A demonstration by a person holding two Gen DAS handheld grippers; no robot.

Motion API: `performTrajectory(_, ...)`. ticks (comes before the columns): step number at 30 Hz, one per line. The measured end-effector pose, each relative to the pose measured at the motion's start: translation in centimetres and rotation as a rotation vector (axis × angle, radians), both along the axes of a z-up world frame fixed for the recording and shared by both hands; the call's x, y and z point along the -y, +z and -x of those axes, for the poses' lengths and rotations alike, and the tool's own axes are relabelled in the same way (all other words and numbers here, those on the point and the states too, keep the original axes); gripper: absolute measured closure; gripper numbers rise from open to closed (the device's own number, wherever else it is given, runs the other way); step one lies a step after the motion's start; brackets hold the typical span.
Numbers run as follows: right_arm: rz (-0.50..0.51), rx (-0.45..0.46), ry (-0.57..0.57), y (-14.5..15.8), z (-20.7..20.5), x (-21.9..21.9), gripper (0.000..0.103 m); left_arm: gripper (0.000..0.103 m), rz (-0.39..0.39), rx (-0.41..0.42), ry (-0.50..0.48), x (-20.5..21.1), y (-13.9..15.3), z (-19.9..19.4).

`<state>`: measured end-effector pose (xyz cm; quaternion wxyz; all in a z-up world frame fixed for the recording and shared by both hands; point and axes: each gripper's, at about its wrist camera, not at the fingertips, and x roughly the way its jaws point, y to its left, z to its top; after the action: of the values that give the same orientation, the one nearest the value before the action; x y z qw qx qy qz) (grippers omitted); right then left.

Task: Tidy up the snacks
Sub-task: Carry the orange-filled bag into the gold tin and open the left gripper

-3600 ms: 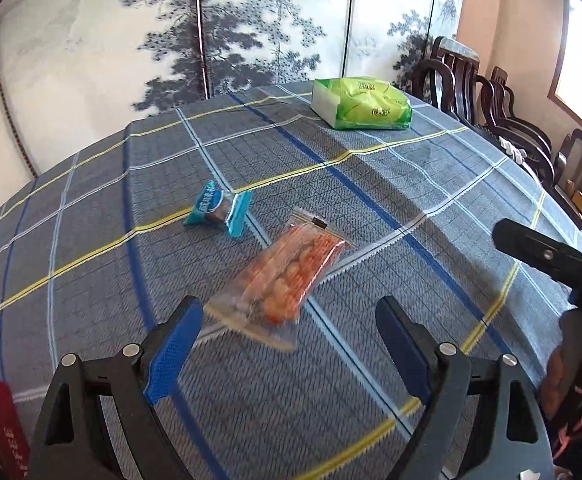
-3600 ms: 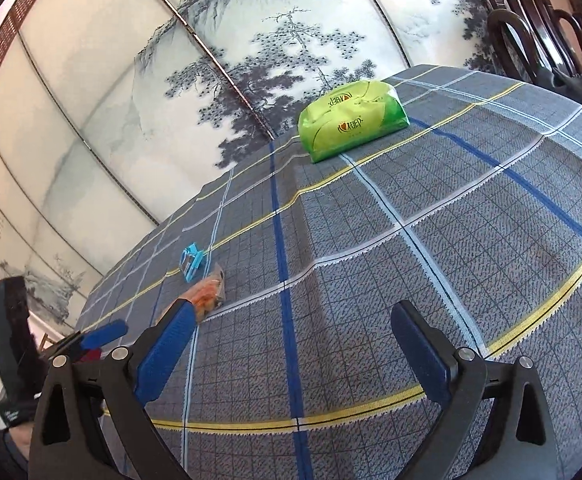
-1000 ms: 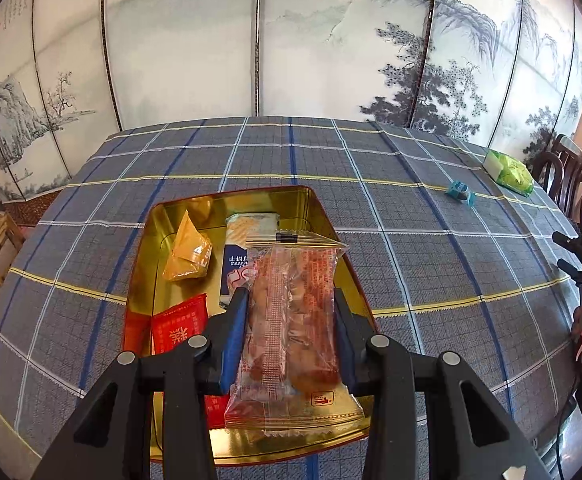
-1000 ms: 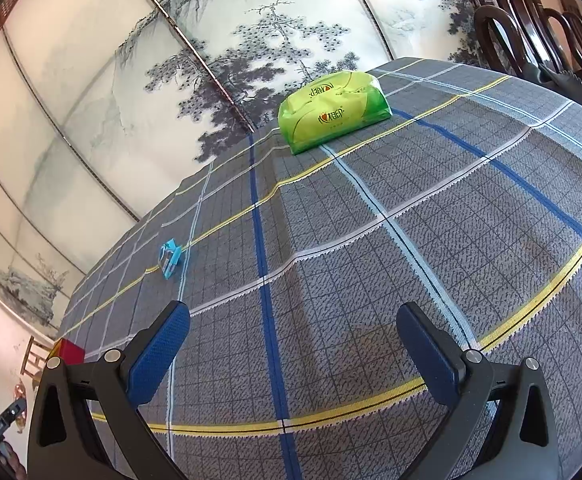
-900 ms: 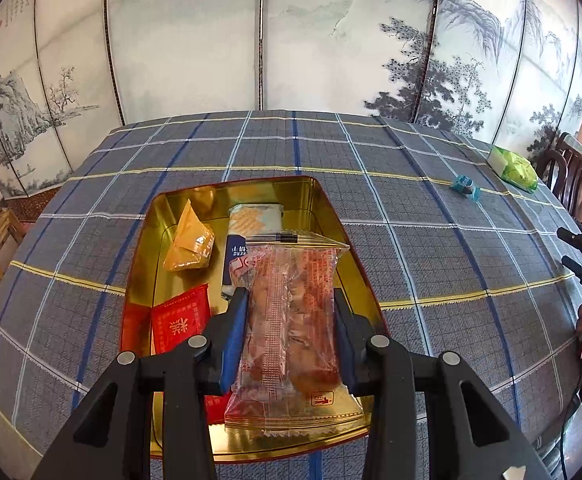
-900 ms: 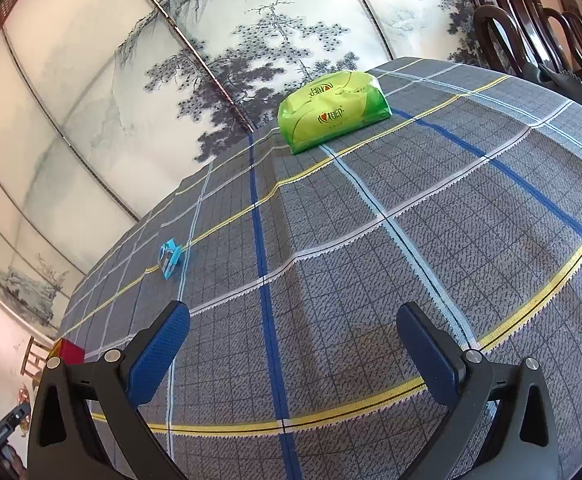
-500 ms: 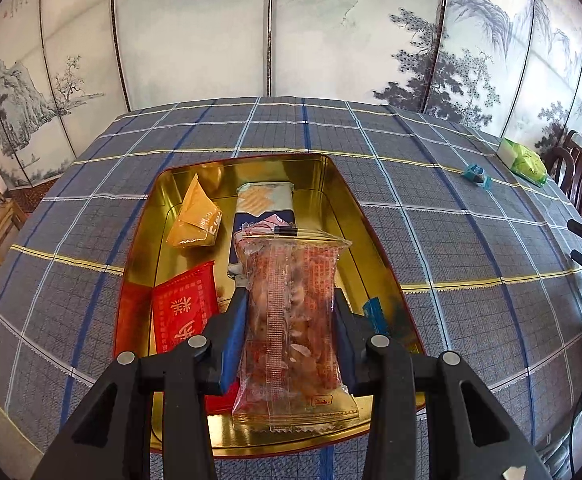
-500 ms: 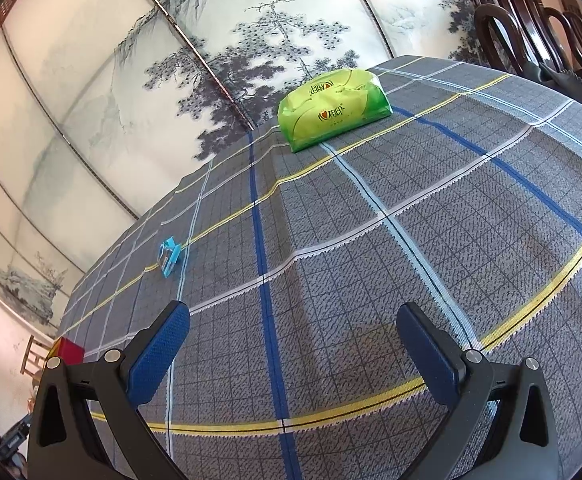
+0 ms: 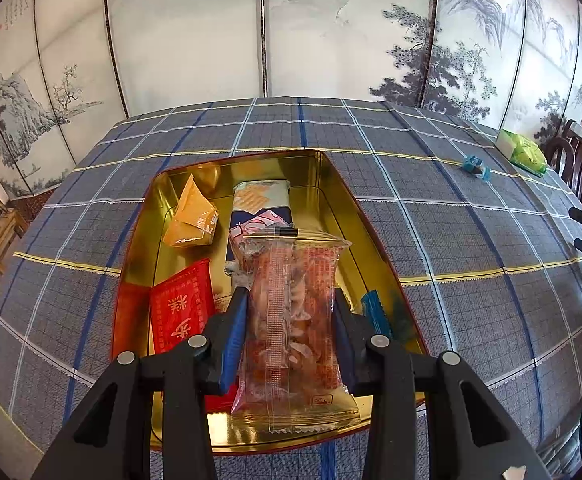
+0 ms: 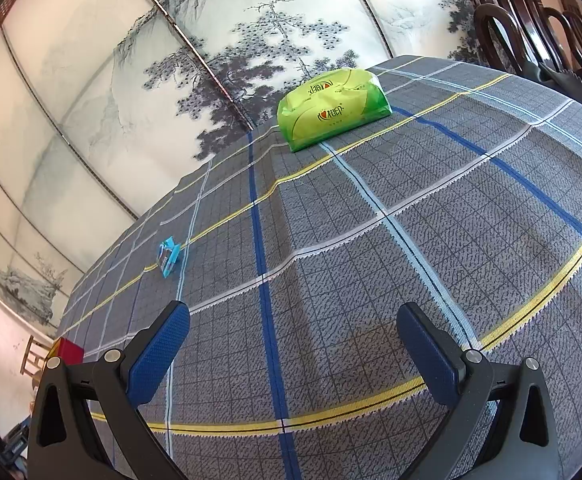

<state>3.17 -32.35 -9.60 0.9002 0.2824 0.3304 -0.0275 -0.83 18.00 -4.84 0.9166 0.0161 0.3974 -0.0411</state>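
In the left wrist view my left gripper (image 9: 289, 316) is shut on a clear packet of orange snacks (image 9: 293, 312), held over the near half of a gold tin tray (image 9: 331, 184). The tray holds an orange triangular packet (image 9: 191, 218), a red packet (image 9: 181, 308), a pale green and blue packet (image 9: 261, 198), a pink wrapper (image 9: 251, 230) and a blue wrapper (image 9: 375, 312). A small blue snack (image 9: 475, 165) (image 10: 169, 257) lies on the cloth far to the right. My right gripper (image 10: 293, 344) stands open over bare tablecloth with nothing between its fingers.
A green tissue pack (image 10: 331, 106) (image 9: 525, 152) sits near the table's far edge. Dark wooden chairs (image 10: 539, 20) stand at the right. A painted folding screen (image 9: 263, 32) backs the checked tablecloth (image 10: 411, 208). The tray's red corner (image 10: 69, 350) shows at the left of the right wrist view.
My left gripper has drawn a little closer to the tray with the packet still in it, so the tray looks larger. The right gripper has kept still.
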Motion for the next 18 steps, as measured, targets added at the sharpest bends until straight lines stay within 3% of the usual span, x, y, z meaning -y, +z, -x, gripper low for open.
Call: performTrajectory(18, 0.001, -0.003, 0.001, 0.0, 0.0, -0.1, 0.000, 0.068, 0.018, 0.005, 0.034, -1.4, 0.6, -0.4)
